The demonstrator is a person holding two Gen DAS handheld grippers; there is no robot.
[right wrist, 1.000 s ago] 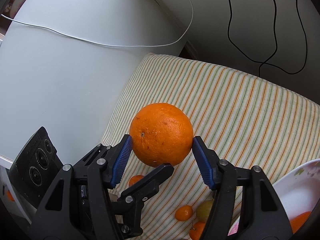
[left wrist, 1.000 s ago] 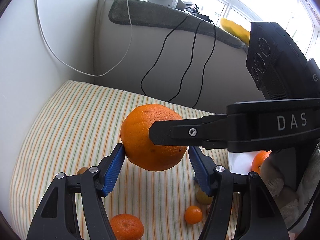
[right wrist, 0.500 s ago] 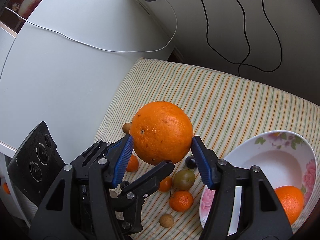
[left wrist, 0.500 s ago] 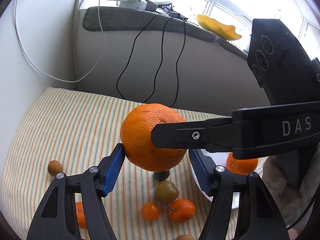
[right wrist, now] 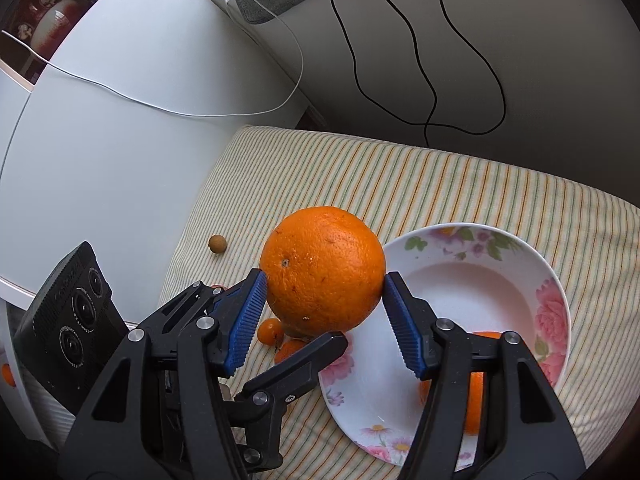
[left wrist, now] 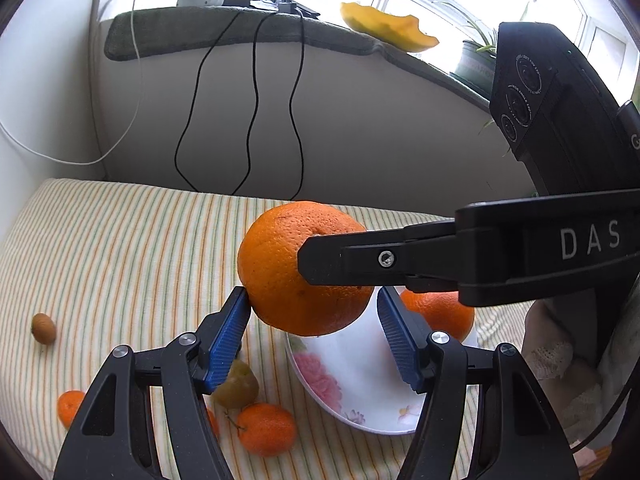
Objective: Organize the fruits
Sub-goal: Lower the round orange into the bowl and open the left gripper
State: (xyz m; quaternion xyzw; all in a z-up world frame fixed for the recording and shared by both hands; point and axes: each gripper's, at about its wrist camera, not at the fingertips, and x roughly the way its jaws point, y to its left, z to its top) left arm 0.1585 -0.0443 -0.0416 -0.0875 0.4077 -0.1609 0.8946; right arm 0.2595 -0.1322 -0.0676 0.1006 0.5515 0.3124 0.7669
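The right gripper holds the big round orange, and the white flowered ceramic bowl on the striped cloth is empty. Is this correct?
Not empty: the white flowered ceramic bowl holds another orange, seen in the right wrist view. The right gripper does hold the big round orange.

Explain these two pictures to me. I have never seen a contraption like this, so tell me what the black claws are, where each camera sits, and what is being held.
No robot is involved. A person holds a two-finger gripper in each hand, and each one carries a fisheye camera looking out along its fingers.

One picture looks out from the left gripper and the other from the right gripper. Each gripper also appears in the other's picture.

Both seem to pinch the same big orange between their blue pads, above the edge of a flowered bowl. A second orange already lies in the bowl.

On the striped cloth lie a mandarin, a greenish fruit and a small brown fruit.
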